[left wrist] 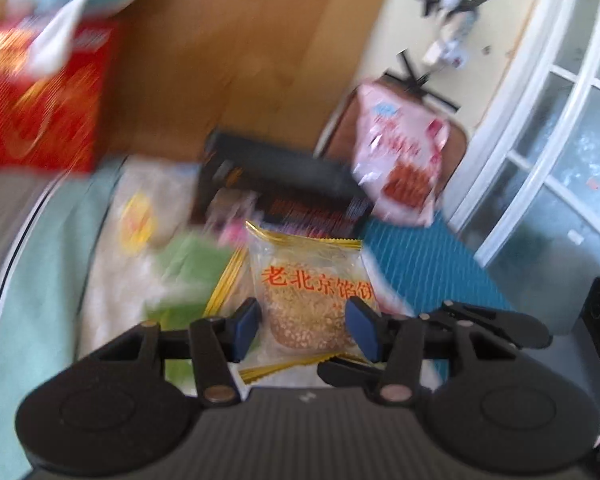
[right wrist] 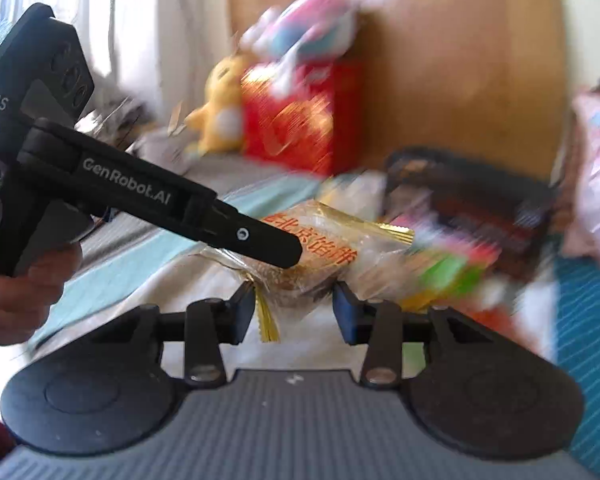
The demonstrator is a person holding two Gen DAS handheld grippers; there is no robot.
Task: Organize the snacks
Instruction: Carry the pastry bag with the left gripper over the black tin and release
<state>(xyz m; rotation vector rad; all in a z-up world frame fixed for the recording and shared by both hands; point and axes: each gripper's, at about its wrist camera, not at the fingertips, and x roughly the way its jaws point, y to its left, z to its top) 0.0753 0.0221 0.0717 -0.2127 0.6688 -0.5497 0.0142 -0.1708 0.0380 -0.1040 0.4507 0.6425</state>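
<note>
Holding the clear gold-edged cake packet [left wrist: 310,300] between my left gripper [left wrist: 305,328] pads is how I read the left wrist view: the two blue pads [left wrist: 247,330] stand at a narrow gap, one on either flank of the round sesame cake inside the wrapper, and seem to press the film. The packet stands straight ahead of those fingers, its printed red characters upright to that camera, its crimped gold seams at the far end and the near end — so its long axis runs away from me along the fingers, not across them.

From the right wrist view the same packet [right wrist: 320,256] lies just beyond my right gripper [right wrist: 294,308], slanting from lower left up to the right, with one gold seam hanging down beside the left-hand pad. The right pads also stand at a narrow gap with the packet's lower edge between them; whether they pinch the wrapper or only flank it I cannot tell through the blur. The left gripper's finger [right wrist: 260,240] crosses over the packet from the left, held by a hand [right wrist: 24,292].

Both grippers are therefore at the one packet, above the pale bedding [left wrist: 100,280], with the red box [left wrist: 40,100] well off to the left behind it and the dark box [left wrist: 276,184] beyond. My judgement — the left has the surer hold, so the carrying falls to it.
</note>
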